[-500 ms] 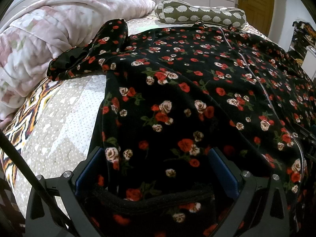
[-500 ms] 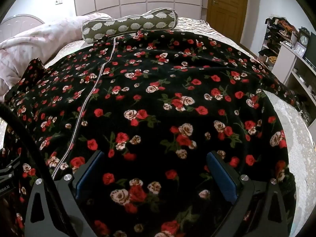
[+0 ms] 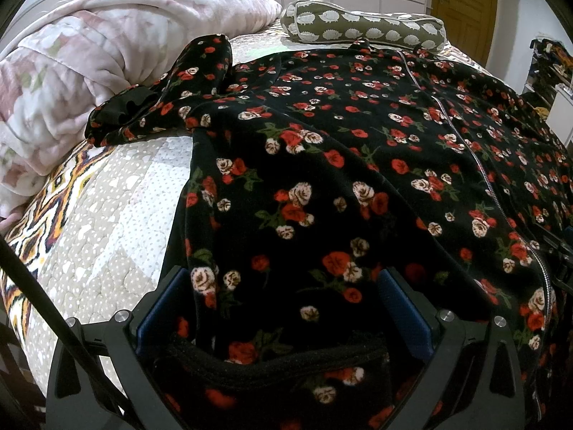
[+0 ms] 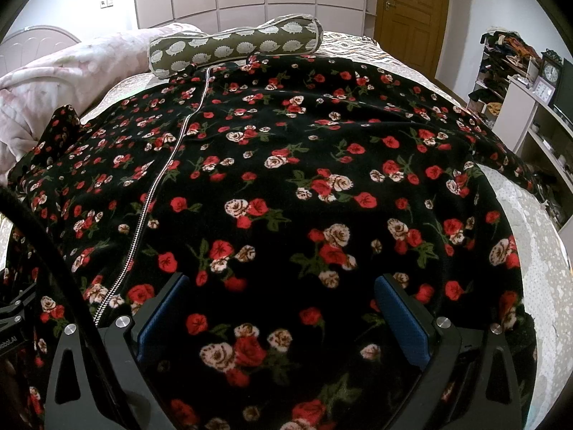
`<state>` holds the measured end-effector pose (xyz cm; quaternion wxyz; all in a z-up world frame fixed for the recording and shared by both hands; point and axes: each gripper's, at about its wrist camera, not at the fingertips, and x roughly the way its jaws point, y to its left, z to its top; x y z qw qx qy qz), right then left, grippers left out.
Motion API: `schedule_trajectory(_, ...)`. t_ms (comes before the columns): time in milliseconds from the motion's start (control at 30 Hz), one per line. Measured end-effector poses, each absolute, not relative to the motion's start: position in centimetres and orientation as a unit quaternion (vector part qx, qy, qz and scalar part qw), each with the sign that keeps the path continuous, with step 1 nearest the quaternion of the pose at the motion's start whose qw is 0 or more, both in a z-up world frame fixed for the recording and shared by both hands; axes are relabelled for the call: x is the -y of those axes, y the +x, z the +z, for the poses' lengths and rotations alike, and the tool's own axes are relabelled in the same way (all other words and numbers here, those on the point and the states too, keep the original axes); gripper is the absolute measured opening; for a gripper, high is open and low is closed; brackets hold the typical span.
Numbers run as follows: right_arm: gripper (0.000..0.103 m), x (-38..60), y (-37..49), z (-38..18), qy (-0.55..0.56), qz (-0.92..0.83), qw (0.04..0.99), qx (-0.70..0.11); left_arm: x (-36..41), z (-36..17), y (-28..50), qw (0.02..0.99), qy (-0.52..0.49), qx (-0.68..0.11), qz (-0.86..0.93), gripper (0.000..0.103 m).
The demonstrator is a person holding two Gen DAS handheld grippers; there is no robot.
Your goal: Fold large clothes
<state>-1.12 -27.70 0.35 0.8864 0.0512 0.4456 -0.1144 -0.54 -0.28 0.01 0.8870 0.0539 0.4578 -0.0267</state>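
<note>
A large black robe with red and white roses (image 3: 358,150) lies spread flat on the bed, its zipper (image 3: 476,157) running up the middle toward the collar. It also fills the right wrist view (image 4: 304,179). My left gripper (image 3: 283,294) is open over the robe's lower left hem, its black ribbed edge (image 3: 272,362) between the blue pads. My right gripper (image 4: 283,301) is open over the lower right part, fabric between its pads. The left sleeve (image 3: 168,104) lies bunched toward the blanket.
A pink blanket (image 3: 89,71) is heaped at the left. A green hedgehog-print bolster (image 3: 361,28) lies at the robe's collar. The patterned quilt (image 3: 93,222) shows left of the robe. Shelves with a clock (image 4: 530,93) stand at the right, a wooden door (image 4: 408,3) behind.
</note>
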Motion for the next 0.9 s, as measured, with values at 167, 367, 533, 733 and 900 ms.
schedule_trajectory(167, 0.103, 27.7, -1.1, 0.3, 0.051, -0.114, 0.886, -0.446, 0.2, 0.0, -0.5, 0.887, 0.054, -0.457, -0.027, 0.103)
schedule_trajectory(367, 0.103, 27.6, -1.1, 0.3, 0.051, -0.115, 0.886, -0.445, 0.2, 0.0, -0.5, 0.887, 0.054, -0.457, -0.027, 0.103)
schedule_trajectory(533, 0.103, 27.6, -1.0, 0.2, 0.050, -0.114, 0.886, -0.446, -0.1, 0.1, -0.7, 0.889, 0.053, -0.454, -0.025, 0.103)
schedule_trajectory(733, 0.103, 27.6, -1.1, 0.2, 0.051, -0.114, 0.886, -0.446, -3.2, 3.4, -1.5, 0.879, -0.008, -0.470, -0.077, 0.066)
schedule_trajectory(900, 0.103, 27.7, -1.1, 0.3, 0.051, -0.114, 0.887, -0.445, -9.9, 8.6, -0.7, 0.909, 0.008, -0.414, -0.044, 0.071)
